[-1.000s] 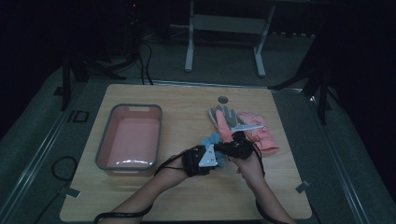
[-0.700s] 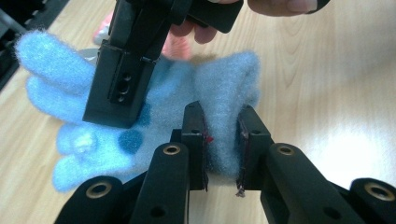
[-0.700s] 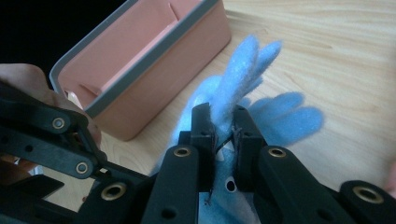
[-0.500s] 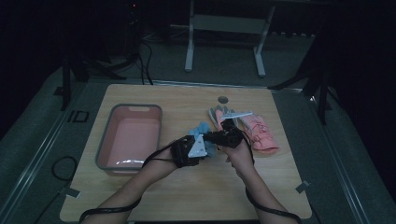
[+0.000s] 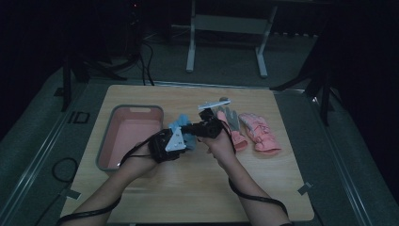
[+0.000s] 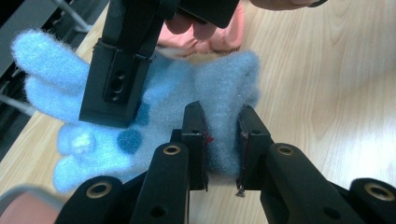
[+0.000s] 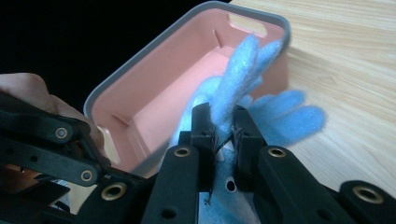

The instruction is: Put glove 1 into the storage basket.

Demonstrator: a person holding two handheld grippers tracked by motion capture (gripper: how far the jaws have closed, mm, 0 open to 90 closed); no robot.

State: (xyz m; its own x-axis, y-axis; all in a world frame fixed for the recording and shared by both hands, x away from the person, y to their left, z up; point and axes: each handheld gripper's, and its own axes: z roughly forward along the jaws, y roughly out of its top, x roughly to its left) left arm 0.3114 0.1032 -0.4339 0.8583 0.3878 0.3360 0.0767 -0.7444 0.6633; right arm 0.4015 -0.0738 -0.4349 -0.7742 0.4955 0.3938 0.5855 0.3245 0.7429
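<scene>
While both grippers are clamped on the blue fleece gloves (image 5: 181, 129), the bundle is held just right of the pink bin (image 5: 109, 141), above the wooden table (image 5: 188, 188). Left gripper (image 6: 222, 151): jaws pressed onto the cuff end, fleece squeezed between the pads. Right gripper (image 7: 223, 135): jaws pinched on a fold nearer the fingers, which fan out toward the bin's far rim in the right gripper view.

Step judged in hand: gloves to be carried left and dropped into the bin. To be done well, both pinches should be kept firm until the whole bundle is over the bin's floor; the loose fingers should be cleared over the near wall, not dragged across it. Jaws are best spread together, low, so nothing is left draped on the rim.

Pink gloves (image 5: 259, 134) and a grey glove (image 5: 229, 115) lie farther right, untouched.
</scene>
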